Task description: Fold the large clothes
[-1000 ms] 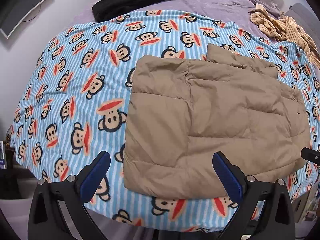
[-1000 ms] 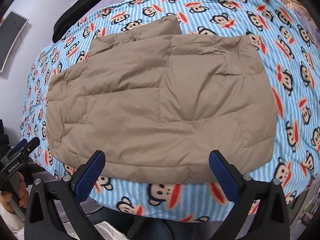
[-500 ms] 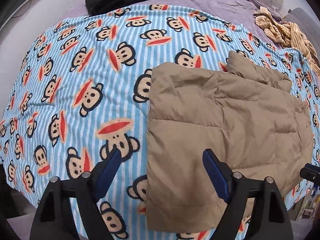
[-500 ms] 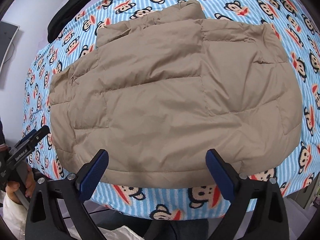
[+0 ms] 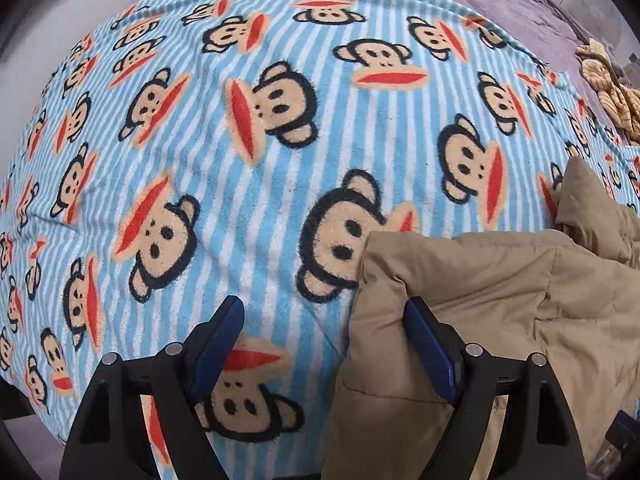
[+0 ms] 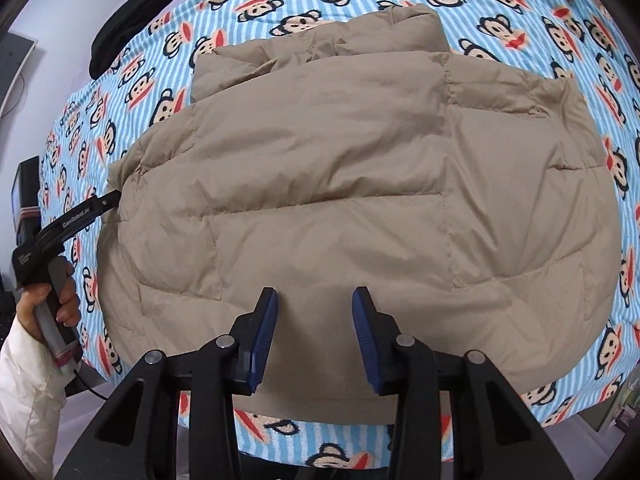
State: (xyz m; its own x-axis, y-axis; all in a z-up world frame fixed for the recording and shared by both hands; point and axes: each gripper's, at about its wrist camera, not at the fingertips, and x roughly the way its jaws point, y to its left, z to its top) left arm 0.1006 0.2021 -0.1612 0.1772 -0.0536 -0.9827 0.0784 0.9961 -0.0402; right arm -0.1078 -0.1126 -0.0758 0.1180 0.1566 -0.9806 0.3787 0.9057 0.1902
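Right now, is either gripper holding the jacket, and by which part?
Left gripper: open astride the left edge of the jacket, holding nothing. Right gripper: jaws part-closed over the near hem; whether they pinch it cannot be told.

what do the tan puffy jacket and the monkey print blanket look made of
Tan quilted puffy jacket: probably thin nylon or polyester shell over padding; faint sheen, stitched panels, fine crinkles. Blue striped monkey print blanket: looks like fleece, matte, with fuzzy nap blurring the print edges.

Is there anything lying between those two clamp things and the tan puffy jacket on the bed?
Nothing visible. The left gripper is open at the edge of the jacket, one finger against the fabric. The right gripper hangs half-open over the near hem, only the monkey blanket around.
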